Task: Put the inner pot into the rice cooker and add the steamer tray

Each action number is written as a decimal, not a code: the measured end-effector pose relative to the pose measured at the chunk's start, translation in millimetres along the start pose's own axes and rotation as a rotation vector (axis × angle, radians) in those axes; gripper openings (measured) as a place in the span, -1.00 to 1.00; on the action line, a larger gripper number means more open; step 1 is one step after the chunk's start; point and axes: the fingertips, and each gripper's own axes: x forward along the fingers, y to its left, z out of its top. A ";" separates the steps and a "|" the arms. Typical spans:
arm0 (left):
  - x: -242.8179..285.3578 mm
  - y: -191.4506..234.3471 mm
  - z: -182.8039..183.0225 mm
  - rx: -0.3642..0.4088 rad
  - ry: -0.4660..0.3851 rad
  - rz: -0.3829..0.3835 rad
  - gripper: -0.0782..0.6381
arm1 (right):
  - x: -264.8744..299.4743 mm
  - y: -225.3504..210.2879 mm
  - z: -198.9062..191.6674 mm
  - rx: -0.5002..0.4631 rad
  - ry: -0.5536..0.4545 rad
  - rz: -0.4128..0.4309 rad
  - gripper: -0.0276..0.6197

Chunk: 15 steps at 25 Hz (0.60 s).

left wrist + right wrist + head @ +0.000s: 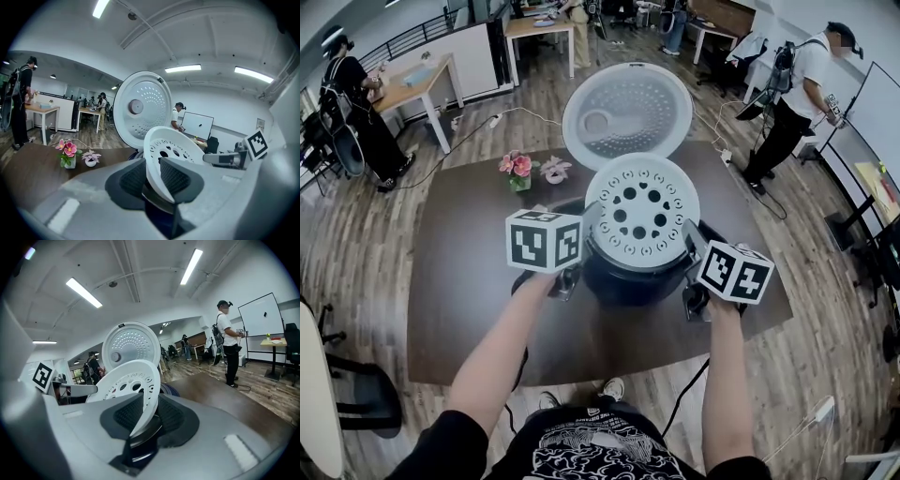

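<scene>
Clamping the steamer tray (pixel 642 217) by its rim at 9 and 4 o'clock, jaws nearly closed, the left gripper (pixel 591 228) and right gripper (pixel 692 244) hold it unseated over the open rice cooker (pixel 623 279); the inner pot is probably already inside.

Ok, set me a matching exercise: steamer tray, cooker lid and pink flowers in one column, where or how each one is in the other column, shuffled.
1. steamer tray
2. cooker lid
3. pink flowers

A. standing open behind the rice cooker
B. on the table, left of the cooker in the head view
C. rim clamped by the left gripper and the right gripper

Pairs: 1-C, 2-A, 3-B
</scene>
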 end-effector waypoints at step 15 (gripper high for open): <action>5.0 14.7 -10.2 0.037 0.053 0.042 -0.39 | 18.3 3.5 -3.4 -0.172 0.036 -0.082 -0.53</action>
